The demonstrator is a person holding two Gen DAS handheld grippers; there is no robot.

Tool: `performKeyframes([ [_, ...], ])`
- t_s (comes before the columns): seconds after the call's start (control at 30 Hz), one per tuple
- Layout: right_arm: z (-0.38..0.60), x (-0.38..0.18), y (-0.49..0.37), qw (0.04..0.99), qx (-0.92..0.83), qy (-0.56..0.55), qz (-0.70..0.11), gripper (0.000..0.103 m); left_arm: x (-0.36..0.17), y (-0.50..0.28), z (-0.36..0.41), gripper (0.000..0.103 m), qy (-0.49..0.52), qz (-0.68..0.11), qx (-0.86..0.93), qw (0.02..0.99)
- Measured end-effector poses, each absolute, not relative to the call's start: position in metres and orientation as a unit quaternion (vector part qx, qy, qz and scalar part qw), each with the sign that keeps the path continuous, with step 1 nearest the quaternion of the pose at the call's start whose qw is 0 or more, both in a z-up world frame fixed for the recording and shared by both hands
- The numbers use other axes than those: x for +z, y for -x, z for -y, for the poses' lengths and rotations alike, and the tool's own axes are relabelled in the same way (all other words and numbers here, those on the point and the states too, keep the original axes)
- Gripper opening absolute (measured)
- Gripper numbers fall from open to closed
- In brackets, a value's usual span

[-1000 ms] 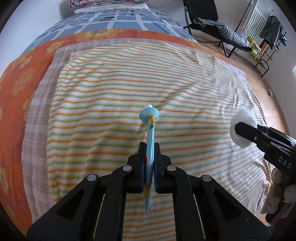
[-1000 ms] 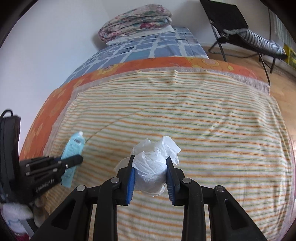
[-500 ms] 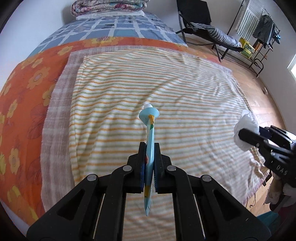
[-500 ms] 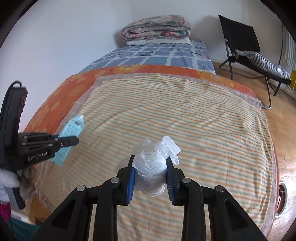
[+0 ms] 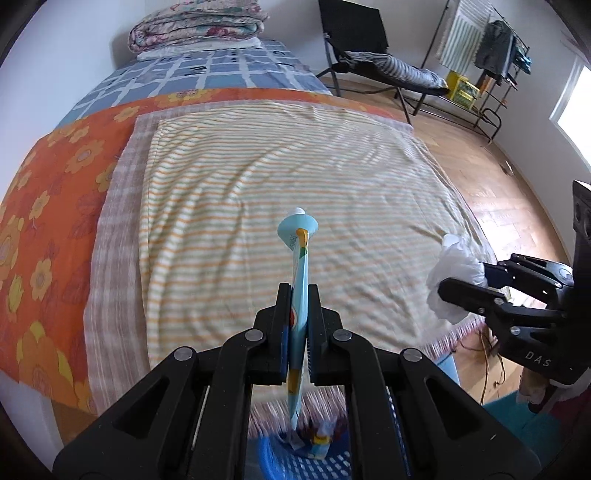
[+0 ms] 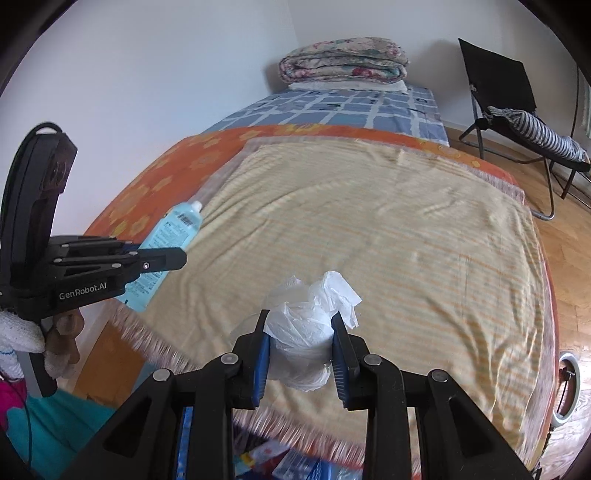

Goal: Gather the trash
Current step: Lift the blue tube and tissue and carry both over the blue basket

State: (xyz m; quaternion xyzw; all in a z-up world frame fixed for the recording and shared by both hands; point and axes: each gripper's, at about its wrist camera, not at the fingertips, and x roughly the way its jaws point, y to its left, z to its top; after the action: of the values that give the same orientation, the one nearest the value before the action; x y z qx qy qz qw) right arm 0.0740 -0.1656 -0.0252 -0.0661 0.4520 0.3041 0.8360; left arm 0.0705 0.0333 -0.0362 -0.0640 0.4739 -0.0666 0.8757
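My left gripper (image 5: 298, 291) is shut on a flattened light-blue tube (image 5: 300, 258) with a white cap, held edge-on above the foot of the bed. The tube shows flat-side in the right wrist view (image 6: 173, 240), where the left gripper (image 6: 177, 258) is at the left. My right gripper (image 6: 300, 325) is shut on a crumpled white plastic wad (image 6: 306, 332). It also shows in the left wrist view (image 5: 448, 286) at the right, with the wad (image 5: 456, 273) off the bed's corner. A blue basket (image 5: 314, 465) holding some trash lies below, blurred.
The bed has a striped yellow blanket (image 5: 277, 184), an orange flowered sheet (image 5: 48, 206) and a folded quilt (image 5: 195, 26) at the head. A black folding chair (image 5: 354, 37) and a clothes rack (image 5: 498, 40) stand on the wooden floor to the right. A white round object (image 6: 567, 380) lies on the floor.
Both grippers have pulled back from over the bed to beyond its foot, still holding the tube and the wad. The blue basket has come into view below.
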Motion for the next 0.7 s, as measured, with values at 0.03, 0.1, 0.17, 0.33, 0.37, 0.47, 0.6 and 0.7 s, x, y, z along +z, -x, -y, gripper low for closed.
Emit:
performKeyframes([
  [0.03,0.167,-0.026,-0.065,0.834,0.307,0.069,-0.453,0.029,-0.036,-0.063,-0.031,0.005,0.062,-0.474,-0.068,0.876],
  [0.1,0.169,-0.029,-0.052,0.832,0.310,0.071,-0.454,0.029,-0.038,-0.049,-0.028,0.005,0.062,-0.475,-0.071,0.875],
  [0.17,0.171,-0.032,-0.038,0.828,0.316,0.072,-0.457,0.030,-0.042,-0.036,-0.025,0.005,0.062,-0.477,-0.074,0.874],
  [0.33,0.177,-0.043,-0.007,0.816,0.328,0.068,-0.470,0.030,-0.050,-0.007,-0.017,0.005,0.062,-0.482,-0.080,0.870],
  [0.37,0.178,-0.045,-0.002,0.814,0.330,0.068,-0.473,0.030,-0.052,-0.002,-0.015,0.005,0.060,-0.483,-0.081,0.870],
  [0.47,0.182,-0.052,0.012,0.811,0.330,0.070,-0.477,0.030,-0.058,0.014,-0.008,0.005,0.057,-0.485,-0.086,0.868],
  [0.6,0.188,-0.060,0.027,0.808,0.327,0.068,-0.485,0.031,-0.067,0.029,-0.003,0.005,0.058,-0.491,-0.093,0.864],
  [0.7,0.192,-0.068,0.036,0.804,0.326,0.068,-0.492,0.032,-0.074,0.039,0.002,0.005,0.057,-0.495,-0.097,0.861],
])
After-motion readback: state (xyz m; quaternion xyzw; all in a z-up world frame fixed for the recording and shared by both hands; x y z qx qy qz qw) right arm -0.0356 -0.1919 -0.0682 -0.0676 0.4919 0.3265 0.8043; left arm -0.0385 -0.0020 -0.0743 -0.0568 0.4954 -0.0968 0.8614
